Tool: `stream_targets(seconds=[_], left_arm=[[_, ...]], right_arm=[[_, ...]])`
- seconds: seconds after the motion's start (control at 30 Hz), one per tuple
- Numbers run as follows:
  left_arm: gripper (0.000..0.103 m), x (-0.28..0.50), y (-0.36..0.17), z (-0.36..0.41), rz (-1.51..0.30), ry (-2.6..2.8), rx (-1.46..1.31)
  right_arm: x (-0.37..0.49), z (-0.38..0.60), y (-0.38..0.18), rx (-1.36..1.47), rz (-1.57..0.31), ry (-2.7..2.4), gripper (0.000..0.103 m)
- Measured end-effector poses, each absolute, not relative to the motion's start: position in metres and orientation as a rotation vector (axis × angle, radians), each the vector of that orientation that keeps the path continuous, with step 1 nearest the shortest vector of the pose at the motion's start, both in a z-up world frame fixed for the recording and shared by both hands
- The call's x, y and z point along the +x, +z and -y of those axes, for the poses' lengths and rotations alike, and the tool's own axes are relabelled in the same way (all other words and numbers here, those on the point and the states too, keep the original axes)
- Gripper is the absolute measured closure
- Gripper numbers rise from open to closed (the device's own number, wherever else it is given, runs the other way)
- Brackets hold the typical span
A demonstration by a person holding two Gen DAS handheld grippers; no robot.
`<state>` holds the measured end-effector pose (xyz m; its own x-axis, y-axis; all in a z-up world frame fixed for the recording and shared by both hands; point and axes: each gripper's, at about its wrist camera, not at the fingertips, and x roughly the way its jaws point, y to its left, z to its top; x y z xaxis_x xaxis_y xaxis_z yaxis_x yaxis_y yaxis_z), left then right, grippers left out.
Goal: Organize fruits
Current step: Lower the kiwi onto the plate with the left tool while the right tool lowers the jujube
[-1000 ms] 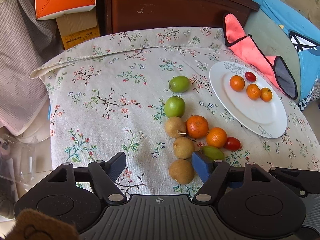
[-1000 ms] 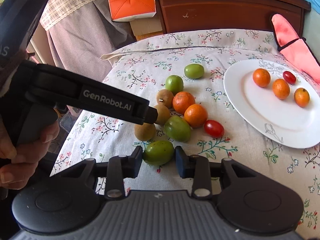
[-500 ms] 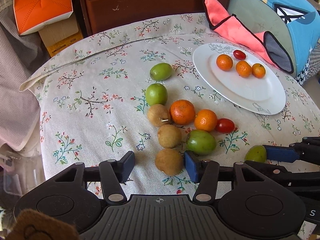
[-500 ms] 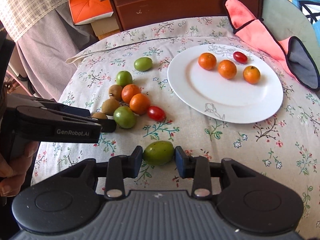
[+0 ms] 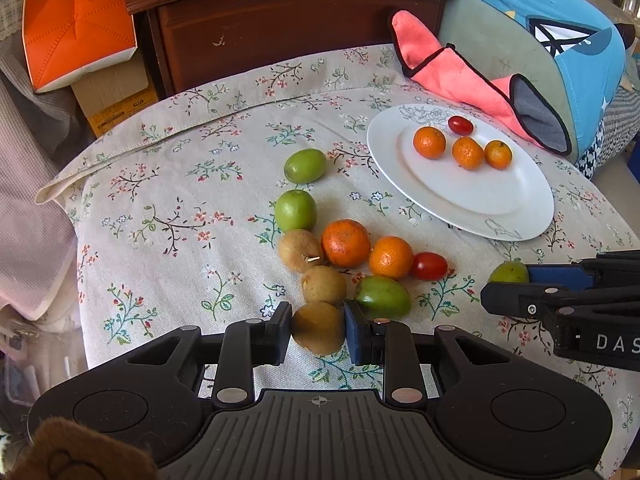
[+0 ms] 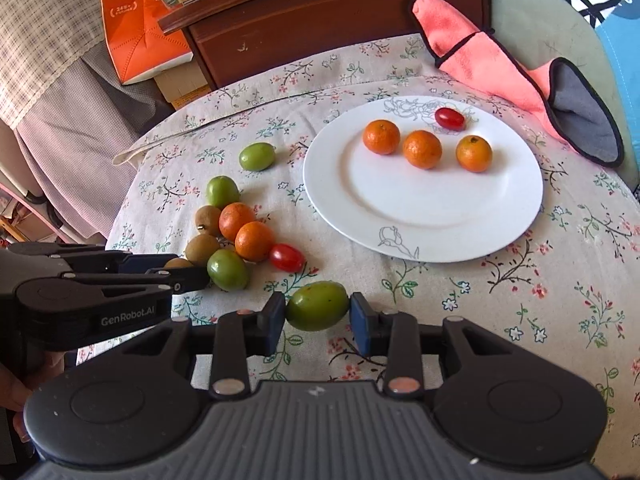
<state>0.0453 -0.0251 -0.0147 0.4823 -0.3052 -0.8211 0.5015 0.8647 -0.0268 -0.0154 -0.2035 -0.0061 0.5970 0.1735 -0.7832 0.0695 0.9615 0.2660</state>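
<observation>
My left gripper (image 5: 317, 331) is shut on a brown round fruit (image 5: 318, 330) at the near end of the fruit cluster. My right gripper (image 6: 318, 314) is shut on a green fruit (image 6: 317, 306) and holds it in front of the white plate (image 6: 360, 196). The plate holds three small oranges (image 6: 422, 149) and a cherry tomato (image 6: 449, 117). On the cloth lie two oranges (image 5: 346, 242), two more brown fruits (image 5: 323, 285), three green fruits (image 5: 296, 210) and a cherry tomato (image 5: 429, 266). The right gripper's held green fruit also shows in the left wrist view (image 5: 507, 273).
A pink and grey cloth (image 5: 472, 80) lies behind the plate. A dark wooden cabinet (image 5: 288, 20) and an orange box (image 5: 76, 20) stand beyond the table's far edge. A blue cushion (image 5: 552, 32) is at the right. The floral tablecloth (image 5: 168, 208) covers the round table.
My left gripper has closed from open onto the nearest brown fruit. My right gripper, still holding the green fruit, has shifted right, towards the plate's front.
</observation>
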Motion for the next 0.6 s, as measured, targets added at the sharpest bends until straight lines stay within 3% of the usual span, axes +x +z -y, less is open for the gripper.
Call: stream_targets(seconds=[0.6], left_arm=[[0.078,0.064,0.016,0.07,-0.849,-0.612,0.068]], right_arm=[[0.009,0.294,0.043,0.459,-0.769,-0.064,0.068]])
